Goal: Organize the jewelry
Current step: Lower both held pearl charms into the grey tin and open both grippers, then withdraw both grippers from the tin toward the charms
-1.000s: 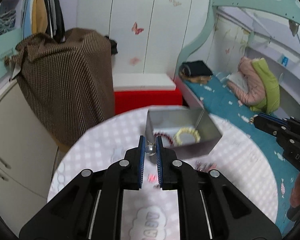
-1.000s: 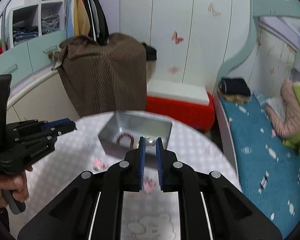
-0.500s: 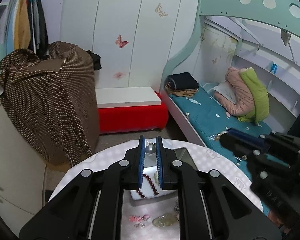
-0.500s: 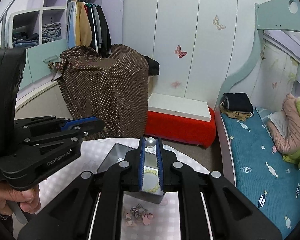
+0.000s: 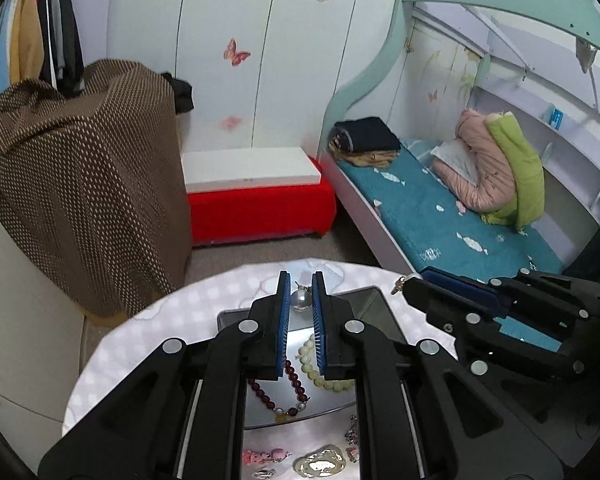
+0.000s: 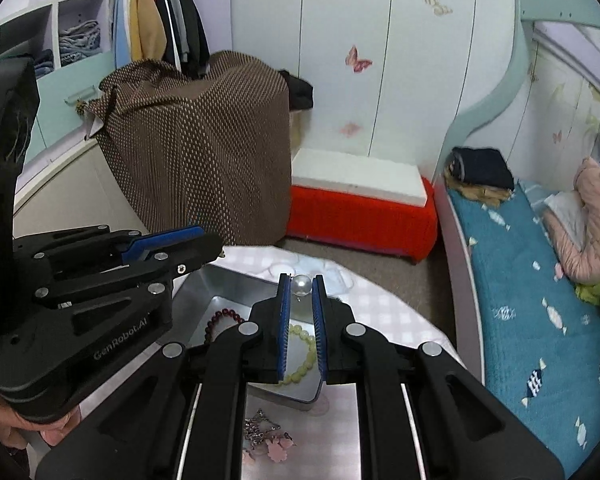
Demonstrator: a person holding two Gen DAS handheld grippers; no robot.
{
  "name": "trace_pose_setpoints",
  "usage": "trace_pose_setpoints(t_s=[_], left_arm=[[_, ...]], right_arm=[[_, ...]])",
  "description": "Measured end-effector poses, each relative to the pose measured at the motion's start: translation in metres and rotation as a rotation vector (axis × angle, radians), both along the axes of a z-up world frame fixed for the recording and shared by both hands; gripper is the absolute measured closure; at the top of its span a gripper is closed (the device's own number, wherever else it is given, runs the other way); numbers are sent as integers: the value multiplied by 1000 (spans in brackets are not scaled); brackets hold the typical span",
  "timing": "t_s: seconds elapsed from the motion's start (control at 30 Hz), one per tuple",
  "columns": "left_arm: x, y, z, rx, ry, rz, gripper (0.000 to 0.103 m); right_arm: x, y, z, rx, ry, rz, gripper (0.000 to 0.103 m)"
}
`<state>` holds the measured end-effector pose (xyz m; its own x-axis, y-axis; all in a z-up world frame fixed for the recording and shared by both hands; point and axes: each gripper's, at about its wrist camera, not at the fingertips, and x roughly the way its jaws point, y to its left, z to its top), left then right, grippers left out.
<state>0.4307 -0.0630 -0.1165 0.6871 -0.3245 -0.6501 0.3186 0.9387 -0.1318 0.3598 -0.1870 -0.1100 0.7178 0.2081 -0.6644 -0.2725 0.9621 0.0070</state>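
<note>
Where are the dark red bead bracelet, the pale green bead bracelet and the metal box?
dark red bead bracelet [image 5: 294, 378], left wrist view, on its beads between the fingers.
pale green bead bracelet [image 6: 305, 362], right wrist view, on its lower curve.
metal box [image 6: 236, 282], right wrist view, on its far inner wall.

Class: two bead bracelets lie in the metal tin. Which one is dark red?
The garnet-coloured bracelet, left of the pale yellow-green bracelet in the tin.

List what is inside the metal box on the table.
Inside the metal box: a dark red bead bracelet and a pale green bead bracelet. The tongs cover part of its floor.
</note>
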Motion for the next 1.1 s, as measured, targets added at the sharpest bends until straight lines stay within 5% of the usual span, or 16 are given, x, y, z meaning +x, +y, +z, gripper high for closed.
trace_pose_setpoints(t_s=[0.27,0.4,0.5,0.63,0.83,1.1], left_arm=[[15,1,-20,29,70,13,90],[12,7,-17,50,50,68,51],[10,21,-14,44,36,119,33],[3,37,-7,23,15,172,10],[-25,41,14,87,-77,191,8],[-73,54,41,63,-163,224,7]], right_arm=[[15,1,-14,4,77,-1,89],[16,-3,-15,19,81,-20,79],[17,-9,-13,43,79,-38,58],[15,-23,-4,73,42,-87,7],[9,-27,3,87,30,-127,7],[-20,-29,23,114,-32,-142,7]])
